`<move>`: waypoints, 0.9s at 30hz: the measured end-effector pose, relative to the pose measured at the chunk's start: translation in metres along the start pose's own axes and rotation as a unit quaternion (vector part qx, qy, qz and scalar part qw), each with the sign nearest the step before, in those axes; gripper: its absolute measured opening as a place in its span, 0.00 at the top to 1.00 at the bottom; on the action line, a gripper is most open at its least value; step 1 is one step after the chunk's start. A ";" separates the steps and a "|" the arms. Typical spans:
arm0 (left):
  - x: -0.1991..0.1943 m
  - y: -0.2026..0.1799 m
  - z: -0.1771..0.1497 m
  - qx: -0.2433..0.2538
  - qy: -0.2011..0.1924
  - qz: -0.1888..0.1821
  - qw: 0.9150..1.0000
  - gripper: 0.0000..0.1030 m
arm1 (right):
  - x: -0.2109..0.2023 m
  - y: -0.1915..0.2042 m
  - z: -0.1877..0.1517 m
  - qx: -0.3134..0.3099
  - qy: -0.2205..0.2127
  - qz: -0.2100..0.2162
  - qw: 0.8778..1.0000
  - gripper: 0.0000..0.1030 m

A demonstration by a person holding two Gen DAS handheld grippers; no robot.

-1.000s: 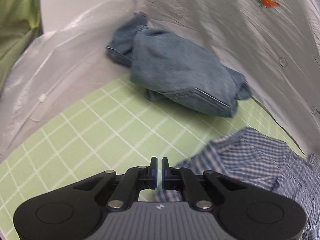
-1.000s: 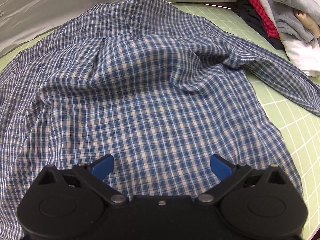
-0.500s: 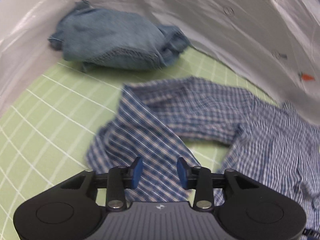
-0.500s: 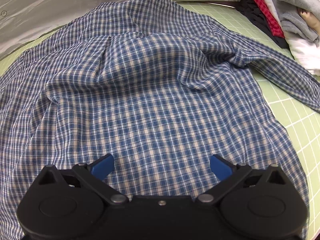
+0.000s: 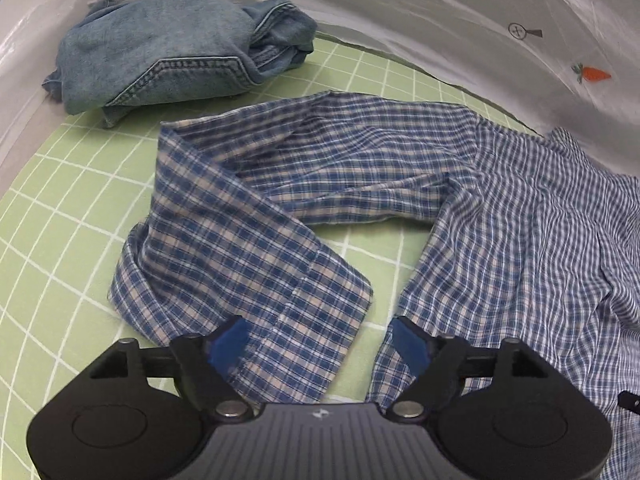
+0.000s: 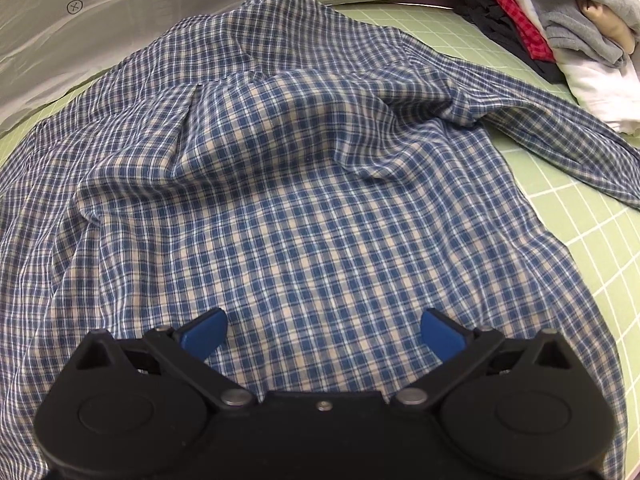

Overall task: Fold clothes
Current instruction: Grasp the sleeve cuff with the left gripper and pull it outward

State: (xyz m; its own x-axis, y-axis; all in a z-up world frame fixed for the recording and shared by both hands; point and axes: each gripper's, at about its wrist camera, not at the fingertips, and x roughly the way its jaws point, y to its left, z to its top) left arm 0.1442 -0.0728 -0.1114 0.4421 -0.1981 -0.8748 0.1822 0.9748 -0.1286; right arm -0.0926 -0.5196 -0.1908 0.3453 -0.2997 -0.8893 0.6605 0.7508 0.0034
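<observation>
I am folding the checked shirt (image 6: 312, 200). It lies spread on the green desk (image 5: 60, 240), back side up, and it has lots of bumps. I think I am at the sleeve step.

My left tongs (image 5: 320, 340) have just been opening, and now they are spread wide. The cuff end of the left sleeve (image 5: 248, 248) lies under and between them, but the pads are not pinching it. The sleeve is bent like an elbow and lies out on the desk, beside the body of the shirt.

My right tongs (image 6: 322, 334) are spread wide too. They hang over the lower middle of the shirt and hold nothing.

Next, I think the sleeve has to go flat across the back of the shirt. For that I would pinch the cuff and lay it over. The cloth is thin and floppy, so it may bunch up. The other sleeve (image 6: 560, 128) sticks out to the right and needs the same thing.

A lump of blue jeans (image 5: 168, 52) sits past the sleeve, near it but not touching as far as I can see. A pile of other clothes (image 6: 568, 32) sits by the far right corner, close to the other sleeve. A white sheet (image 5: 460, 20) with little pictures stands along the back. Nothing lies on top of the shirt.
</observation>
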 end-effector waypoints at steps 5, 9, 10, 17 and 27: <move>0.000 -0.011 -0.004 0.041 0.001 0.027 0.999 0.29 | 0.000 0.001 -0.001 0.000 -0.002 0.000 1.000 0.00; -0.003 -0.008 -0.005 0.049 -0.005 0.046 0.998 0.46 | 0.000 0.002 -0.002 0.000 -0.007 0.000 1.000 0.00; -0.004 -0.006 -0.004 0.044 -0.008 0.047 0.998 0.51 | 0.000 0.002 -0.002 0.000 -0.008 0.001 1.000 0.00; -0.017 0.040 0.000 -0.089 -0.009 -0.011 0.996 0.88 | 0.001 0.002 -0.003 -0.003 -0.015 0.002 1.000 0.00; -0.086 0.161 0.004 -0.339 -0.114 -0.072 0.931 0.88 | 0.000 0.001 -0.004 -0.004 -0.017 0.003 1.000 0.00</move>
State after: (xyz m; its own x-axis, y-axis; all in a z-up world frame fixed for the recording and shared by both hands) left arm 0.1391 0.1005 -0.0547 0.6453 -0.2734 -0.7133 -0.3070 0.7622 -0.5699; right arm -0.0948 -0.5162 -0.1929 0.3721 -0.3144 -0.8733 0.6524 0.7579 0.0051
